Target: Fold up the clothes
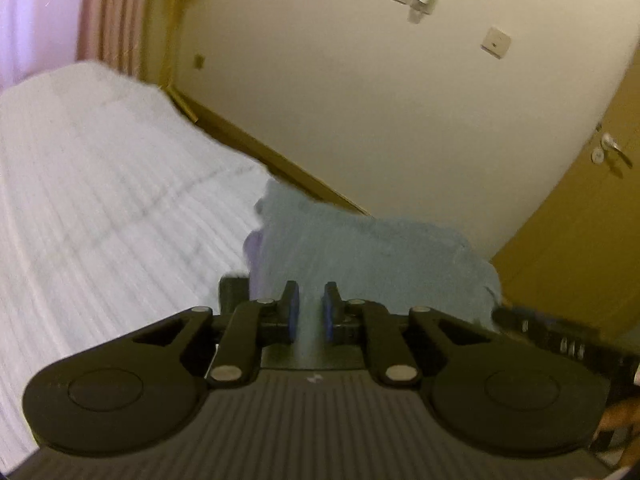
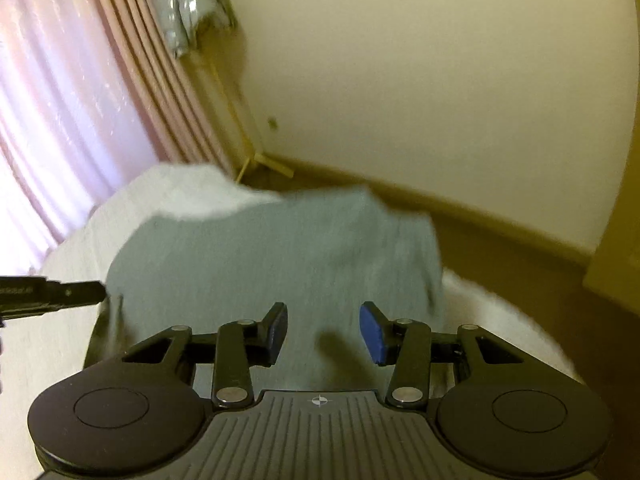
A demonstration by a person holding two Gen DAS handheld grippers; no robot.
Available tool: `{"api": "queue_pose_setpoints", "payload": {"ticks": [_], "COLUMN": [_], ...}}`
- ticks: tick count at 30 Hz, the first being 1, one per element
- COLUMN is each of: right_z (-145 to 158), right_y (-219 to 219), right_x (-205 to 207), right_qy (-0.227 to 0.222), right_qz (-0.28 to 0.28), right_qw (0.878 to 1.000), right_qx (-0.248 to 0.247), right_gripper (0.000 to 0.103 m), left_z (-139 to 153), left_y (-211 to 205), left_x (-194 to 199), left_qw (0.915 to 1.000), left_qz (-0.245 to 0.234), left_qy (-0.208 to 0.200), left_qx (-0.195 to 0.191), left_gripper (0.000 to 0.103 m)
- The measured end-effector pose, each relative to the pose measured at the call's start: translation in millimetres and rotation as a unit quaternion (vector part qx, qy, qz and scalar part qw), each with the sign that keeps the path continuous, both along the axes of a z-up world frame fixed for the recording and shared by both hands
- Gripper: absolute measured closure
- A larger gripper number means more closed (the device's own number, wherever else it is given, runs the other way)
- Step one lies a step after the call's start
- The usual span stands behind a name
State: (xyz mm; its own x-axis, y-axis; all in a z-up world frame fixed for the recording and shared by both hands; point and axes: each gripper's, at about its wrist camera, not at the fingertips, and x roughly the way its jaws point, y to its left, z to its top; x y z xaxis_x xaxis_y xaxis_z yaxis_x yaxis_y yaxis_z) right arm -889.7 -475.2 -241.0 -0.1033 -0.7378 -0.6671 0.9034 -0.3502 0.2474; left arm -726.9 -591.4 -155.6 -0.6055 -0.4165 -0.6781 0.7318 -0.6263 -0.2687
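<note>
Grey-blue clothing [image 2: 276,264] lies in a soft heap on the bed [image 1: 100,184], near the edge by the brown floor [image 2: 500,240], and it spreads wide under both claws. Largest of all is the bed, with a white cover that has thin raised lines running across it and looks a bit bumpy. Next comes the cloth, which looks thick and fuzzy like a jumper, though both pictures are blurry, so I cannot tell what kind of clothing it is or whether it is folded at all. Behind it a pink curtain [image 2: 60,120] hangs in long folds. The left claw [image 1: 311,312] has its blue pads close together with a strip of the grey-blue cloth showing between them, so it seems to pinch the cloth, but the blur makes that hard to be sure of. The right claw [image 2: 323,332] has its pads wide apart and holds nothing, just above the cloth. One worry is that the cloth sits close to the bed's edge, so a hard tug could slide it onto the floor. Another is that a thin pinch on floppy cloth could slip out, and the fold would fall crooked.
</note>
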Motion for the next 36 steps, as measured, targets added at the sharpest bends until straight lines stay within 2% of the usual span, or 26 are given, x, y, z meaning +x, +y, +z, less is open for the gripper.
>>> {"api": "queue_pose_setpoints", "payload": {"ticks": [4, 6, 8, 11, 14, 16, 18, 21, 26, 31, 36], "right_z": [-14.8, -40.1, -36.1, -11.7, 0.2, -5.6, -25.0, -13.8, 36.4, 78.8, 83.6], "right_y": [-44.5, -57.7, -54.1, -28.6, -3.1, 4.0, 0.6, 11.6, 41.7, 88.8, 132.2], "right_x": [-18.1, -25.8, -27.8, -27.6, -15.0, 1.6, 12.9, 14.6, 31.5, 66.0, 108.1], "right_qy": [0.027, 0.008, 0.006, 0.002, -0.006, -0.007, 0.006, -0.009, -0.016, -0.017, -0.01], "right_qz": [-0.003, 0.001, -0.004, -0.025, -0.02, 0.004, 0.012, -0.022, -0.045, -0.033, -0.021], "right_qw": [1.0, 0.999, 1.0, 1.0, 0.999, 1.0, 0.998, 0.999, 0.999, 0.999, 0.998], "right_qx": [0.005, 0.032, 0.029, -0.01, -0.025, -0.007, 0.055, 0.043, 0.01, 0.038, 0.066], "right_gripper": [0.058, 0.058, 0.058, 0.058, 0.058, 0.058, 0.058, 0.058, 0.058, 0.057, 0.057], "left_z": [-39.6, -50.1, -38.5, -12.9, -15.3, -27.7, -30.1, -5.2, 40.8, 66.0, 72.7], "left_y": [-16.1, -20.5, -18.2, -0.2, 22.6, 31.4, 37.7, 43.3, 72.9, 124.2, 170.0], "left_x": [-20.4, -17.8, -9.6, 5.7, 17.9, 19.0, 21.1, 28.9, 48.4, 68.7, 95.6], "left_qw": [0.9992, 0.9994, 0.9997, 0.9998, 1.0, 0.9994, 0.9986, 0.9978, 0.9952, 0.9937, 0.9926], "left_qz": [-0.006, 0.003, 0.01, 0.007, -0.004, -0.003, 0.01, 0.033, 0.066, 0.07, 0.064], "left_qy": [-0.04, -0.034, -0.02, 0.003, -0.002, -0.032, -0.05, -0.057, -0.072, -0.087, -0.102], "left_qx": [-0.003, 0.007, 0.005, -0.02, -0.001, 0.011, 0.013, 0.003, -0.001, 0.001, 0.016], "left_gripper": [0.091, 0.09, 0.091, 0.092, 0.091, 0.091, 0.091, 0.091, 0.08, 0.07, 0.068]}}
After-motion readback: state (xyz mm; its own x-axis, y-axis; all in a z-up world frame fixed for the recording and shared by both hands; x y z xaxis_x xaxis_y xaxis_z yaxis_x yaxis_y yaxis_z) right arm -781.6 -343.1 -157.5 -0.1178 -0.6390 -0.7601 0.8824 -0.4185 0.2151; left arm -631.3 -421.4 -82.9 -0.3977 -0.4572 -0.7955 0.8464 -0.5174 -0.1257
